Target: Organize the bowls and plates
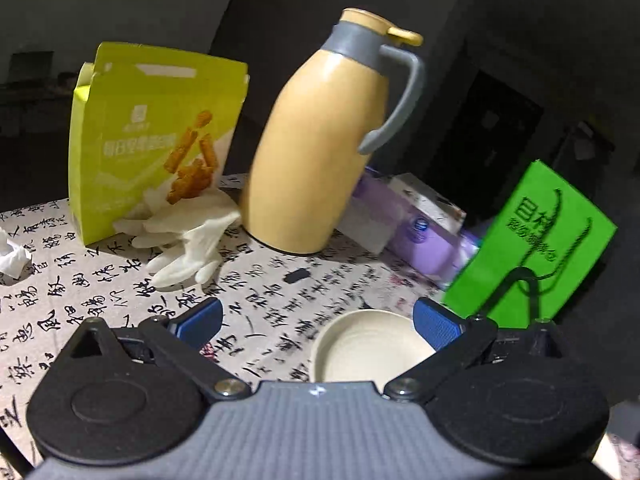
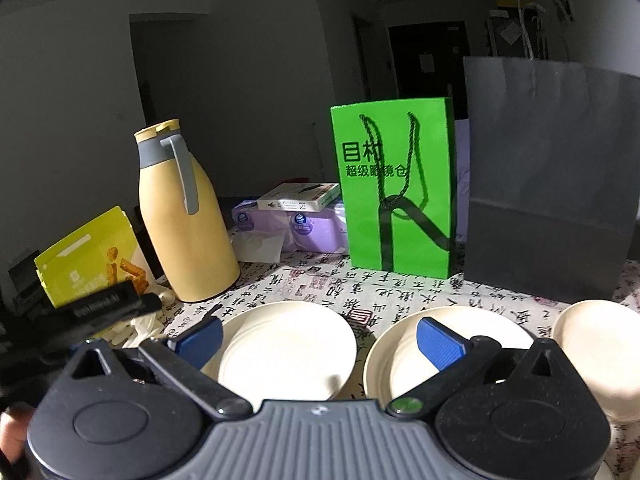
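Plates and bowls, all cream-coloured, sit on a tablecloth (image 2: 360, 280) printed with black calligraphy. In the right wrist view two plates lie side by side, close but apart: the left plate (image 2: 288, 350) and the right plate (image 2: 404, 356), with a bowl (image 2: 600, 344) just beyond the right plate at the picture's edge. The right tongs (image 2: 318, 334) hang over these plates with the jaws spread wide and nothing between them; one blue pad (image 2: 200, 340) overlaps the left plate's rim in the picture and the other sits over the right plate. Whether either pad touches a plate cannot be told.

In the left wrist view a small round dish (image 1: 360, 344) lies on the cloth beneath the left tongs (image 1: 316, 320), nearer the right-hand pad. These jaws are also wide apart and hold nothing.

Behind the plates stand a tall yellow jug (image 2: 184, 216) with a grey handle, a bright green paper bag (image 2: 396, 188) with cord handles, and a larger grey paper bag (image 2: 552, 176) just beside it. Between jug and green bag lie purple tissue packs (image 2: 304, 228) with a flat white box (image 2: 300, 196) on top. Left of the jug stands an open yellow-green snack box (image 1: 156, 136), and a pale rubber glove (image 1: 188, 236) lies at its foot, touching the jug's base. Crumpled tissue (image 1: 14, 258) sits at the far left edge.
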Available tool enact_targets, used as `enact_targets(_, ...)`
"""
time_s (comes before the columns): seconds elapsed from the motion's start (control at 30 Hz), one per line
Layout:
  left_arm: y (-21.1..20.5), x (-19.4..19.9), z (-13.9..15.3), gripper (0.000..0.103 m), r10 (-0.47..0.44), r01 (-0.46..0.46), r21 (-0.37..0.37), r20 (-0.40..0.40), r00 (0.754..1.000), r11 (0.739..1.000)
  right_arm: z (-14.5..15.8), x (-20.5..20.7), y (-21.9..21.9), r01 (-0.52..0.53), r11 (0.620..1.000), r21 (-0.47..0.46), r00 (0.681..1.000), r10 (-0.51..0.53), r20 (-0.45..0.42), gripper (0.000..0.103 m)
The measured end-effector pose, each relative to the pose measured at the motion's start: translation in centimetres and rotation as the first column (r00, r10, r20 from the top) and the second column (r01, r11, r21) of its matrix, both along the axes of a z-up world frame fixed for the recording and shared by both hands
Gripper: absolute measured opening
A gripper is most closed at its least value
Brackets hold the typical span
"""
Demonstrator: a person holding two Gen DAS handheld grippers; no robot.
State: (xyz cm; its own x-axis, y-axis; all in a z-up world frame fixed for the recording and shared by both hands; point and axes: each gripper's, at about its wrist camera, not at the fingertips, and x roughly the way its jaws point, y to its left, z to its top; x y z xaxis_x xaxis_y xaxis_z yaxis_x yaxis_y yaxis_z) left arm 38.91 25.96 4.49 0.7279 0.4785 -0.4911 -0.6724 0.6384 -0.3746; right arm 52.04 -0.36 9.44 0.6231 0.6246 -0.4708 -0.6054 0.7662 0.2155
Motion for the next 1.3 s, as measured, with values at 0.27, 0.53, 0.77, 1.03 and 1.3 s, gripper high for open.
enact_targets(0.27, 0.8, 1.5, -2.1, 0.103, -0.077, 0.071, -0.063, -0.094, 0.993, 0.995, -1.0, 1.6, 1.8, 0.031, 0.998, -0.052, 1.0, -0.031, -0.002, 0.103)
enact_targets(0.53, 0.6, 2.4, -3.1, 0.103, -0.153, 0.14, -0.107, -0.126, 0.98, 0.984, -1.6, 2.9, 4.0, 0.026, 0.99, -0.139, 1.0, -0.026, 0.0, 0.103)
enact_targets(0.77, 1.8, 2.8, -4.5, 0.103, -0.186, 0.159, -0.2, -0.125, 0.975, 0.967, -1.9, 3.6, 5.8, 0.025, 0.965, -0.263, 0.999, -0.013, 0.049, 0.103)
enact_targets(1.03, 1.8, 3.0, -4.6, 0.103, -0.22, 0.191, -0.212, -0.12, 0.968, 0.958, -2.3, 5.1, 8.2, -0.01, 0.942, -0.336, 0.999, 0.023, 0.034, 0.102)
enact_targets(1.3, 2.0, 3.0, -4.9, 0.099, -0.211, 0.181, -0.22, -0.119, 0.97, 0.959, -3.8, 7.0, 11.0, -0.061, 0.91, -0.41, 0.998, 0.062, -0.012, 0.092)
